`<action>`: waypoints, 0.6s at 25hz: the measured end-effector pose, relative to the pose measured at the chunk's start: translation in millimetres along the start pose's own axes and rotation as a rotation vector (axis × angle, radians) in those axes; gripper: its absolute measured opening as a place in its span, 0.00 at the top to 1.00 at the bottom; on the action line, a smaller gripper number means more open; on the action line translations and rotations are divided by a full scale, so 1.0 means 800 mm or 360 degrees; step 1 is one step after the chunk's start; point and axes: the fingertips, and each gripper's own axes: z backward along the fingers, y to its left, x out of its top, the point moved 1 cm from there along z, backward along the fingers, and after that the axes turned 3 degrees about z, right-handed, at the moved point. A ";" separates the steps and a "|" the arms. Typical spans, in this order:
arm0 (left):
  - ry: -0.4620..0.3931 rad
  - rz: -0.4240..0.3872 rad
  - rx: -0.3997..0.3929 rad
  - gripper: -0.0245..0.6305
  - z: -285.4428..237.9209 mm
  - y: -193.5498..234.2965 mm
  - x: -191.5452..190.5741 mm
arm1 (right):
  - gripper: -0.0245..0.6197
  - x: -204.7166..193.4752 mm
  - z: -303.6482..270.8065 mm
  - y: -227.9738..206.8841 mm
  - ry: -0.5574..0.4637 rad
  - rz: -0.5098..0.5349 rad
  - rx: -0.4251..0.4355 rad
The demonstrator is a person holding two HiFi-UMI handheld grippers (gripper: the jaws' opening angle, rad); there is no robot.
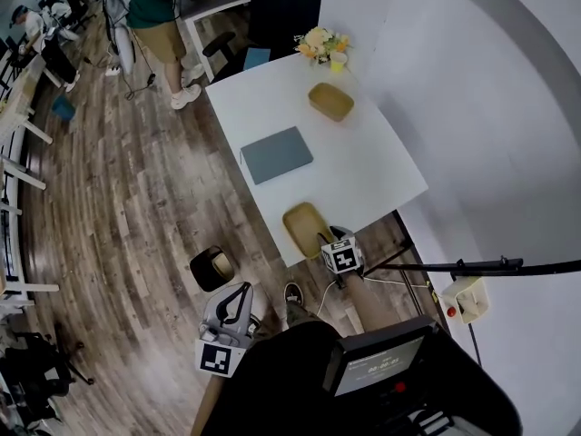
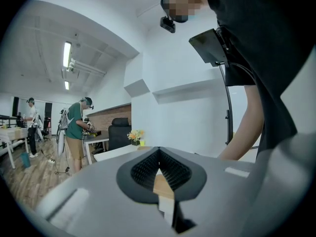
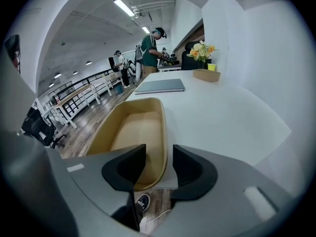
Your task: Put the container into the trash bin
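A tan oval container point(image 1: 303, 225) point(image 3: 133, 132) lies at the near edge of the white table point(image 1: 363, 166). My right gripper point(image 1: 327, 240) point(image 3: 159, 167) stands over its near right corner, one jaw inside the container and the other outside above the table. The thin rim runs between the jaws with a gap showing, so the gripper is open. The black trash bin point(image 1: 211, 268) stands on the wood floor left of the table's corner. My left gripper point(image 1: 241, 291) point(image 2: 159, 169) hangs near the bin, shut with nothing held.
A second tan container point(image 1: 330, 101) point(image 3: 206, 74), a grey notebook point(image 1: 277, 154) point(image 3: 160, 86) and a flower pot point(image 1: 322, 45) are farther along the table. A white wall borders the table's right side. A black pole point(image 1: 454, 267) crosses by my right. A person point(image 1: 159, 16) works at a far desk.
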 end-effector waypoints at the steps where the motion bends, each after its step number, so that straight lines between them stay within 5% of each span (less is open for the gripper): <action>1: 0.0006 0.0002 0.0005 0.96 0.001 0.001 0.000 | 0.69 0.000 -0.001 0.001 0.0005 0.0006 0.0001; 15: -0.0012 0.0065 -0.0029 0.96 0.014 0.008 0.000 | 0.93 0.009 0.015 -0.003 -0.0032 -0.0158 -0.0096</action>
